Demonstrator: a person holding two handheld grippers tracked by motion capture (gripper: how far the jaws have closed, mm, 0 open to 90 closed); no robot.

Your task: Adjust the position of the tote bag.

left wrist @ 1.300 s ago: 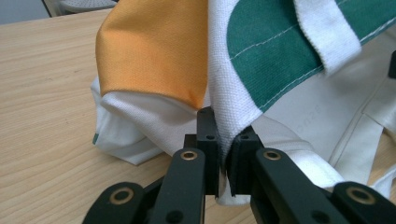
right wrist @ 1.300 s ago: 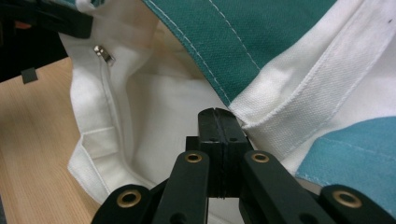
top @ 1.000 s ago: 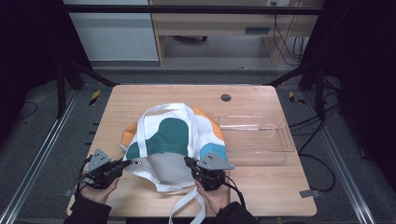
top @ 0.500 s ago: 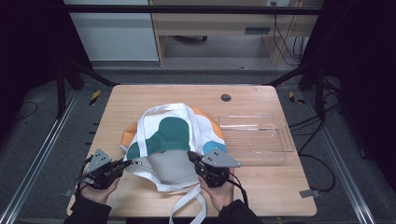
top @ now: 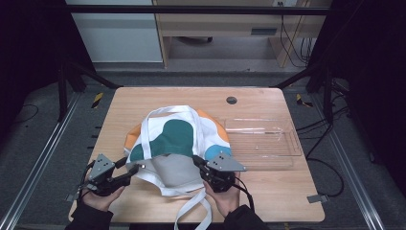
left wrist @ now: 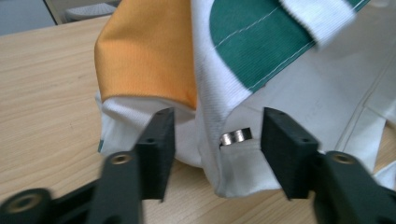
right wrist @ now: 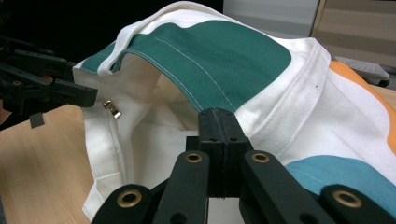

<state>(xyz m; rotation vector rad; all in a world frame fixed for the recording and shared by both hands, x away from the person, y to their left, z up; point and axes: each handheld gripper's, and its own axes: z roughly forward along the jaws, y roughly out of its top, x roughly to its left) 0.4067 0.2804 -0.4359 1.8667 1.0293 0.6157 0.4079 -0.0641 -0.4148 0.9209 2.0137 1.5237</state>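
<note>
a white canvas tote bag (top: 179, 143) with green, orange and blue patches lies on the near half of the wooden table (top: 143, 100), its mouth turned toward the person and one white strap (top: 189, 211) trailing off over the near edge. the right gripper (top: 198, 163) has its jaws pressed flat together on the bag's opening edge at the side nearest the blue patch; in the right gripper view the white hem comes down to the closed jaw tips and the rim is held up, showing the pale lining inside. the left gripper (top: 135, 168) sits at the opposite corner of the mouth. its jaws have just been opening and now stand wide, with the corner seam of the bag and a small silver magnetic snap (left wrist: 236, 136) between them, and the pads are clear of the cloth on both sides. an orange panel (left wrist: 144, 56) hangs just above that left jaw. a clear plastic tray (top: 261, 141) lies just beside the bag on the right, touching or nearly touching it. a round dark grommet (top: 231, 100) sits in the table's far part.
</note>
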